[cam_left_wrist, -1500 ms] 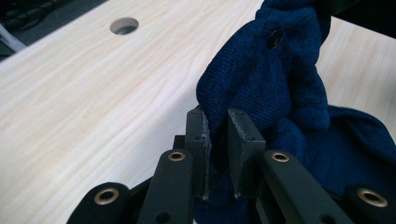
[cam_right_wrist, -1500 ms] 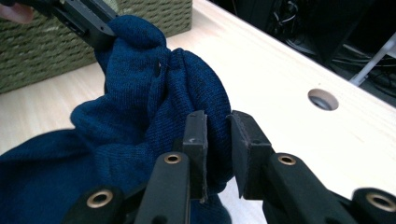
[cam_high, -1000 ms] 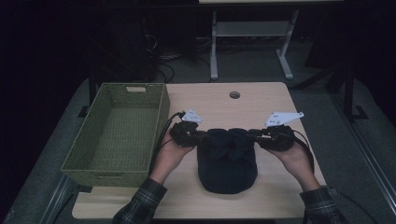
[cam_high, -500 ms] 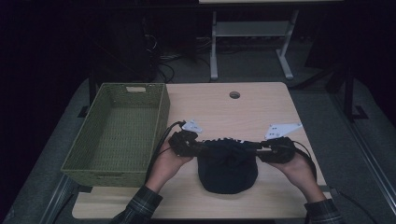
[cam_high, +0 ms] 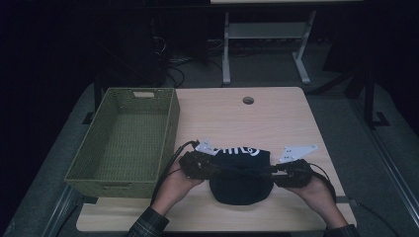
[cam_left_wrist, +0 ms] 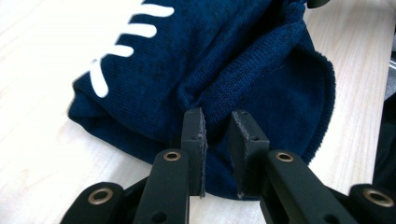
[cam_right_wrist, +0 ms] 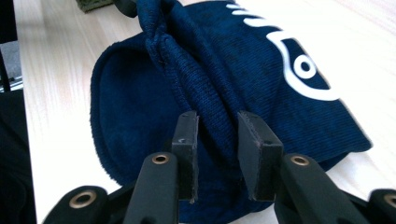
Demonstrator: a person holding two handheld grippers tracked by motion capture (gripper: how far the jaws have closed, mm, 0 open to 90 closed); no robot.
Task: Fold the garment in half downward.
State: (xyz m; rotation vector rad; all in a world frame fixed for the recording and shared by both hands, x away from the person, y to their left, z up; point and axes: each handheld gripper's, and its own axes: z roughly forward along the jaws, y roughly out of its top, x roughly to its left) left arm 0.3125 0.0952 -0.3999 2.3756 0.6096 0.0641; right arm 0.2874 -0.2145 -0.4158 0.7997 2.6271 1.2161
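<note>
The dark blue knit garment (cam_high: 240, 175) now lies folded on the near half of the wooden table (cam_high: 276, 116), between my two hands; against the earlier high view it sits lower and closer to the table's near edge, and its white lettering has come to face up along the far edge. Both hands have come down and toward me with it. I hold a ridge of the knit between the jaws of the left gripper (cam_left_wrist: 218, 140): the fabric fold runs into the gap and the pads press on it at the garment's left end. The right gripper (cam_right_wrist: 217, 140) clamps a matching fold at the right end, with the bunched cloth rising between its pads. Its jaws eased slightly wider over the last second, cloth between them. The white print (cam_right_wrist: 299, 65) shows looping strokes and a ring shape in the right gripper view, and a row of short bars in the left gripper view; I cannot read it as a word. The woven green basket (cam_high: 123, 143) stands at the table's left side, just beside the left hand (cam_high: 173, 185), in the same place as before.
</note>
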